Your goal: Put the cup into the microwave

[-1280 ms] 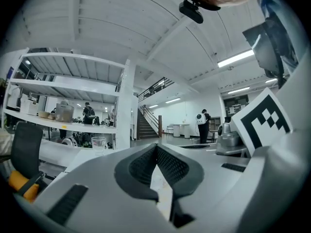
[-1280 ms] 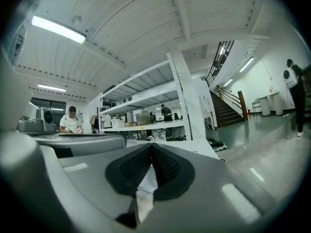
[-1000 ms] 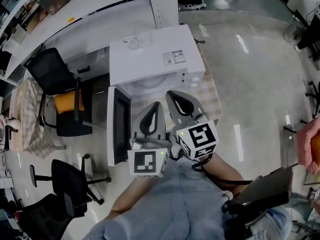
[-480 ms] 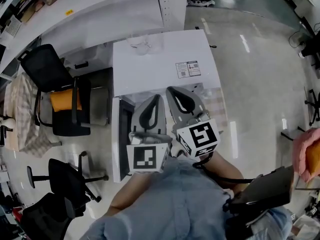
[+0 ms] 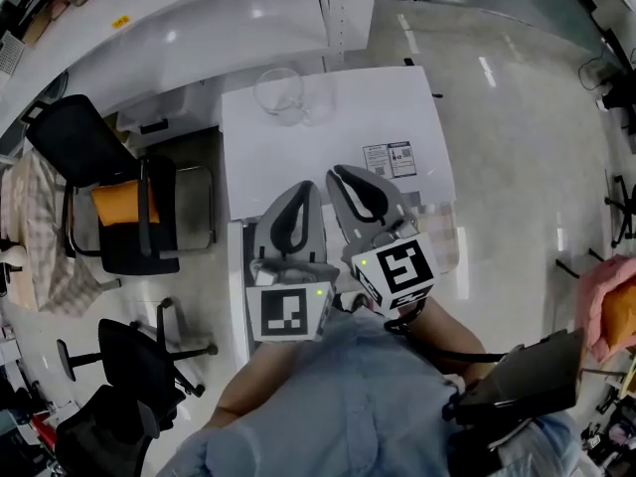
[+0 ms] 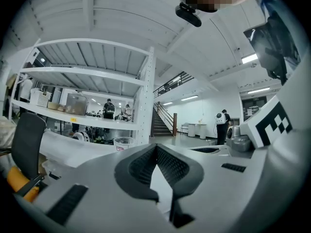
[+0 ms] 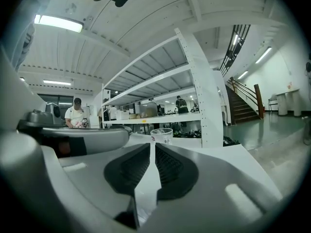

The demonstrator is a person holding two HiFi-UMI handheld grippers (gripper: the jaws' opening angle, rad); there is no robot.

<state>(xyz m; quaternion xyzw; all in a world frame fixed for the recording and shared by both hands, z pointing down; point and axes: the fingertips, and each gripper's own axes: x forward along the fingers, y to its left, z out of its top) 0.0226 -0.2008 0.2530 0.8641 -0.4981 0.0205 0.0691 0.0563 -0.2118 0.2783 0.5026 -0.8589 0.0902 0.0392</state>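
A clear plastic cup (image 5: 279, 93) stands upright on the far left corner of the white microwave's top (image 5: 348, 132). It also shows ahead in the left gripper view as the cup (image 6: 123, 141) and in the right gripper view as the cup (image 7: 161, 136). The microwave's door (image 5: 238, 296) hangs open at the left. My left gripper (image 5: 306, 189) and right gripper (image 5: 343, 175) are side by side over the near edge of the top, pointing level at the cup and well short of it. The left gripper (image 6: 156, 147) is shut and empty. The right gripper (image 7: 152, 147) is shut with only a thin slit, nothing in it.
A white shelf upright (image 5: 343, 8) and a long white shelf board (image 5: 199, 38) stand behind the microwave. Left of it are a black chair with an orange cushion (image 5: 119, 202) and a second black chair (image 5: 134, 356). A checked cloth (image 5: 444, 229) shows under the microwave's right side.
Both grippers have travelled forward together over the microwave's top, towards the cup. The cup now sits lower and larger in the head view, and less of the open door shows.
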